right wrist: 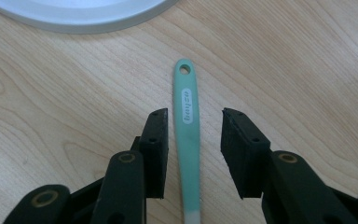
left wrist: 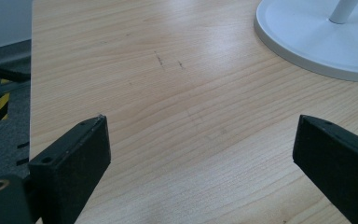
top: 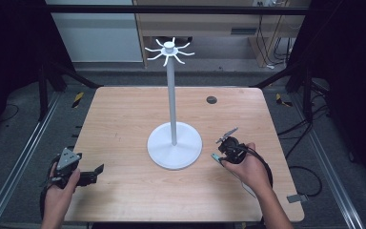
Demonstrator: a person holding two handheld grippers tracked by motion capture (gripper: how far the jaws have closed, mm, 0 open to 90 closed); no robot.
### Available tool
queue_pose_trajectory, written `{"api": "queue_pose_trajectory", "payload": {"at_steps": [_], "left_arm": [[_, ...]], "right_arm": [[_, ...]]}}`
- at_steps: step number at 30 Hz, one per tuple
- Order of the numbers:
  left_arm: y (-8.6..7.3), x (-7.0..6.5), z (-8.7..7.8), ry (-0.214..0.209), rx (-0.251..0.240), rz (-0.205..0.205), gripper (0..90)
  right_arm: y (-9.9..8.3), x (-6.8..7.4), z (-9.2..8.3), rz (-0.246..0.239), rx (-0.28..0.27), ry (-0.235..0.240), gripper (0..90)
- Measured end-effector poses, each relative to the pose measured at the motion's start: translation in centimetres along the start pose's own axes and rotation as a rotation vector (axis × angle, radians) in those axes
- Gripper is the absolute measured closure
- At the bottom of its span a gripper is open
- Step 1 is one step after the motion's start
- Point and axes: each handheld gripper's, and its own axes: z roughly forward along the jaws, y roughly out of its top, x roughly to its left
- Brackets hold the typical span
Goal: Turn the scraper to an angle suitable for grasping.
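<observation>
Green handle (right wrist: pixel 188 140) lies on table (right wrist: pixel 307 70) between spread right claw (right wrist: pixel 193 123); left claw (left wrist: pixel 200 144) spread.

Between the jaws of my right claw (right wrist: pixel 193 123) lies a mint-green handle (right wrist: pixel 188 140), and on it sits a small white oval label (right wrist: pixel 187 106) with lettering running lengthwise. The letters are too small and blurred for me to read for certain. I can read no other writing anywhere.
</observation>
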Motion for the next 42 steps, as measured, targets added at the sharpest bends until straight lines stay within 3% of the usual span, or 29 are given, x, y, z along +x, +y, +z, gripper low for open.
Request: {"api": "queue_pose_trajectory", "payload": {"at_steps": [20, 25, 42], "left_arm": [[0.0, 0.1, 0.1, -0.002, 0.008, 0.007, 4.0], [0.0, 0.1, 0.1, -0.005, 0.009, 0.008, 3.9], [0.0, 0.0, 0.2, -0.012, 0.018, 0.023, 3.9]], "right_arm": [[1.5, -0.2, 2.0, 0.018, 0.087, 0.033, 65.3], [1.7, -0.6, 2.2, 0.041, 0.087, 0.040, 65.8], [2.1, -0.8, 2.8, 0.044, 0.112, 0.065, 69.9]]}}
